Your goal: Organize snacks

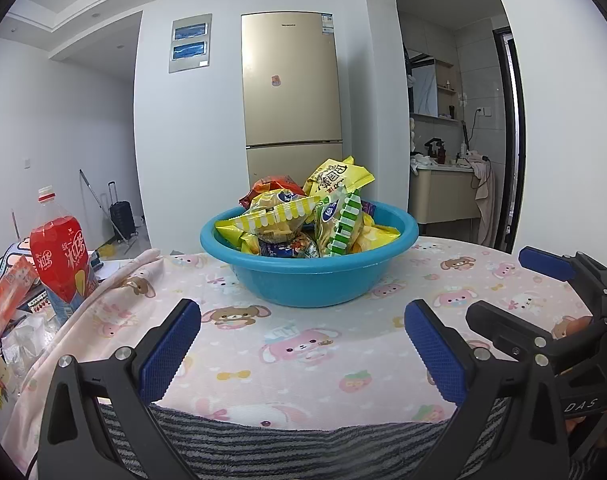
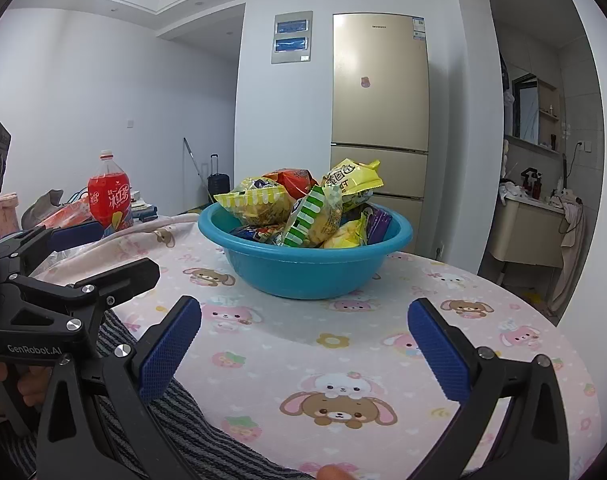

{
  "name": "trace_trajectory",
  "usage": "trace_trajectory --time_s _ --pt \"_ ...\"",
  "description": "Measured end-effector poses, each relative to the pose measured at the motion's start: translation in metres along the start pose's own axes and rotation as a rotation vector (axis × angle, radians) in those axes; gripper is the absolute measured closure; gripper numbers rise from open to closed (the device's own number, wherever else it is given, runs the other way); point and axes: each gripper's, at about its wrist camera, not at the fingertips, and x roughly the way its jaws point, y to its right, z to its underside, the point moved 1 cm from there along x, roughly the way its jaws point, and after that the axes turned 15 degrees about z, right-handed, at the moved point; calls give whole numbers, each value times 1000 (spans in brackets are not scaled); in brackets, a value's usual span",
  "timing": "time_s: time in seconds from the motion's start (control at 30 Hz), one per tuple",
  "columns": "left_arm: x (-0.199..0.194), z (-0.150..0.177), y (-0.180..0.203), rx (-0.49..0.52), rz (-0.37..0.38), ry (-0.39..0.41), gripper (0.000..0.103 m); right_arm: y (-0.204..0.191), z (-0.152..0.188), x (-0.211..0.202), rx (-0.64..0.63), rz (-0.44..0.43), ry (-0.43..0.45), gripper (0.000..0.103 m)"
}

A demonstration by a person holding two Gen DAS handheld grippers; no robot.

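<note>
Left wrist view first: the basin point(image 1: 308, 264) stands on the table point(image 1: 303, 344), ahead of the left gripper point(image 1: 301, 344) and well apart from it, heaped with snacks point(image 1: 303, 216): a yellow-striped bag, a green-striped one, a tall yellow packet at the back and a red one behind. No packet lies loose on the cloth, so my guess is the gathering is done or nearly so, though nothing shows whether sorting inside the basin is wanted. The left gripper hovers low over the near edge of the table, level and aimed at the basin, its blue pads point(image 1: 169, 354) spread wide with nothing between them. A red bottle point(image 1: 59, 256) stands off to the left among clutter; it may or may not belong to the job. The right gripper point(image 1: 543, 280) shows at the right edge, beside the left one. Right wrist view: the same basin point(image 2: 305, 256) sits ahead and slightly left, packets piled above the rim. The right gripper point(image 2: 303, 354) is likewise held low and level near the table's edge, jaws wide apart and empty.
</note>
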Motion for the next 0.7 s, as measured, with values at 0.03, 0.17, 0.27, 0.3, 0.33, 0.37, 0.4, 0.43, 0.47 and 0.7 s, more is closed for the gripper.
trace_trajectory --time_s 0.03,0.17,0.27,0.3,0.33,0.37,0.4,0.43,0.47,0.7 --pt "0 0 1 0 -1 0 0 0 0 0 0 1 0 0" --pt "0 0 1 1 -2 1 0 -1 0 0 1 -4 -3 0" --pt "0 0 0 1 -1 2 0 -1 0 -1 0 -1 1 0" --pt "0 0 0 1 -2 1 0 0 0 0 1 0 1 0" --pt "0 0 1 1 -3 0 0 -1 0 -1 1 -2 -1 0" --pt "0 0 1 1 -4 -1 0 -1 0 0 1 -4 -4 0" --pt "0 1 1 0 -5 -2 0 -2 0 0 1 -4 -6 0" --pt "1 1 0 0 -6 -2 0 -2 0 0 1 -3 -6 0" --pt "0 1 1 1 -5 -2 0 -2 0 0 1 -3 -6 0" --pt "0 1 0 -1 -4 -4 0 -2 -1 0 3 -3 -11 0"
